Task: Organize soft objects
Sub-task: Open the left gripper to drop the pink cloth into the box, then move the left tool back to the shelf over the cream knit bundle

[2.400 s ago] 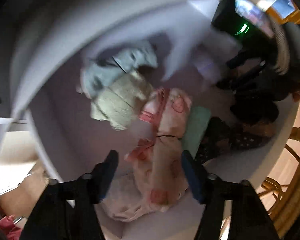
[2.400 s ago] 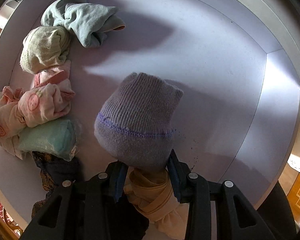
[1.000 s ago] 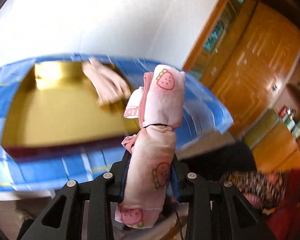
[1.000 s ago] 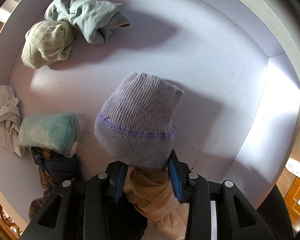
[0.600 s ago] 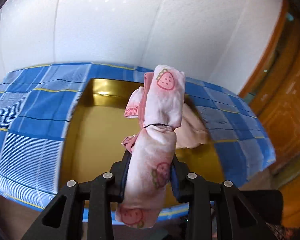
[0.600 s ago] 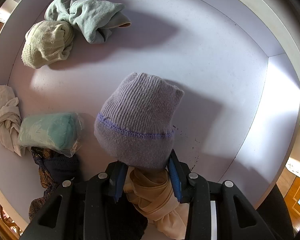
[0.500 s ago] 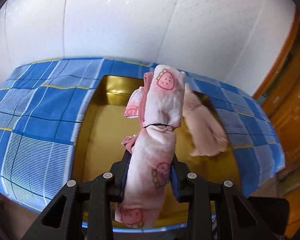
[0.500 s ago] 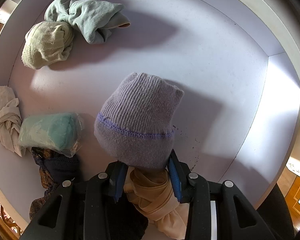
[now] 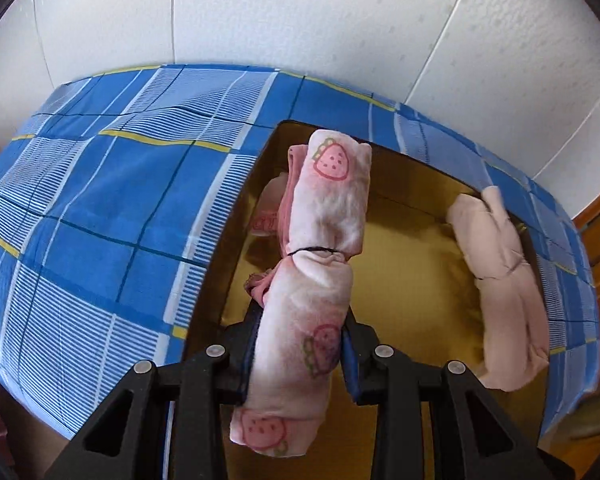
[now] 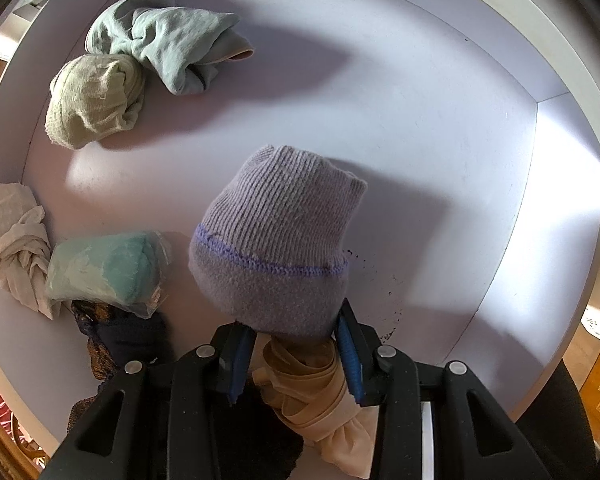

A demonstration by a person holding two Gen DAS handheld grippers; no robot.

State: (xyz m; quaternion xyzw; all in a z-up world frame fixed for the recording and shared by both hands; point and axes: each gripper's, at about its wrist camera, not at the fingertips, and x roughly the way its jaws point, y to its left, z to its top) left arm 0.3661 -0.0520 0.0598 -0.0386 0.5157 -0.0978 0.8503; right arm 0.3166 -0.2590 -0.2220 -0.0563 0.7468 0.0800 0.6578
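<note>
The left gripper (image 9: pixel 300 344) is clamped on a rolled pink cloth printed with strawberries (image 9: pixel 320 248), its blue-padded fingers (image 9: pixel 350 356) pressing the lower half of the roll from both sides. A thin black band cinches the roll at its middle, and the upper half stands up beyond the fingertips. The roll hangs over a gold-lined box (image 9: pixel 412 280) whose outside is wrapped in blue checked fabric (image 9: pixel 112 208). Whether the roll touches the box floor cannot be told. A plain pale pink roll (image 9: pixel 504 288) lies inside the box along its right wall, well apart from the gripped one.

The right gripper (image 10: pixel 292 344) is closed narrowly on a lilac knitted hat (image 10: pixel 276 232), pinching it at its fleecy brim, over a pale lilac tray (image 10: pixel 420 100). A tan stocking bundle (image 10: pixel 312 384) sits under the hat between the fingers. Along the tray's left edge lie a grey-green garment (image 10: pixel 168 40) at the far corner, a yellowish knit bundle (image 10: pixel 96 100) touching it, then a cream knotted cloth (image 10: pixel 16 240), a bagged mint-green cloth (image 10: pixel 108 268) beside it, and a dark patterned cloth (image 10: pixel 120 340) nearest.
</note>
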